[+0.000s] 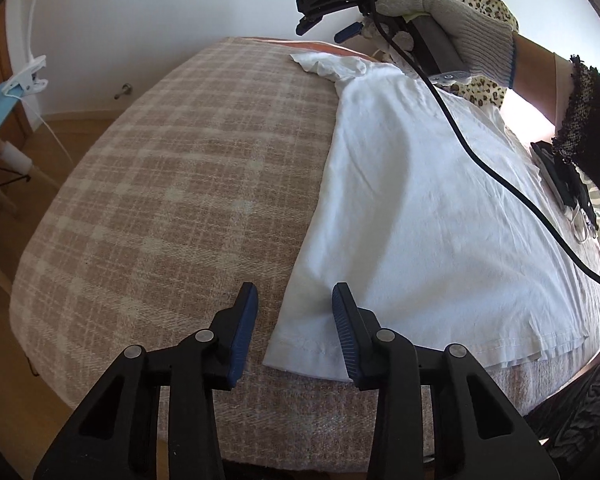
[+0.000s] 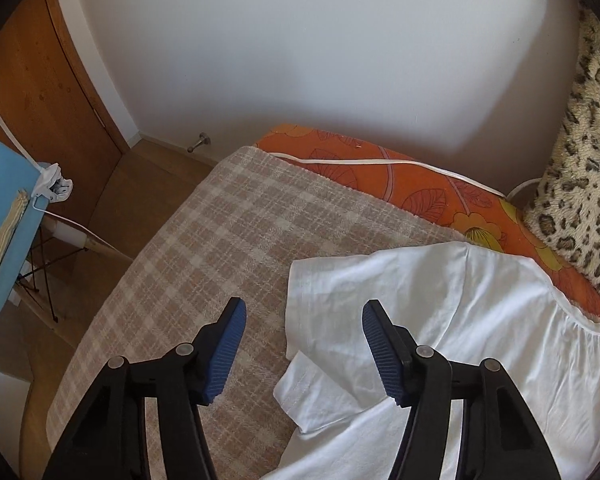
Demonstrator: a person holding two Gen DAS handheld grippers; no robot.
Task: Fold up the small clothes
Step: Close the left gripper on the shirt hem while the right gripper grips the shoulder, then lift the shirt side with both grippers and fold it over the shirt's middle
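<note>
A white T-shirt (image 1: 412, 200) lies flat on a beige plaid blanket (image 1: 172, 184). My left gripper (image 1: 296, 312) is open and empty, just above the shirt's near bottom-left hem corner. My right gripper (image 1: 324, 26) shows in the left wrist view, held in a gloved hand above the shirt's far sleeve, jaws apart. In the right wrist view the right gripper (image 2: 304, 344) is open and empty over the shirt's left sleeve (image 2: 328, 300), which is bunched over the body (image 2: 480, 320).
An orange floral sheet (image 2: 420, 188) and a leopard-print pillow (image 2: 580, 184) lie at the bed's far end by the white wall. A blue chair (image 2: 4, 216) with a white clip stands on the wooden floor to the left. A black cable (image 1: 480, 160) crosses the shirt.
</note>
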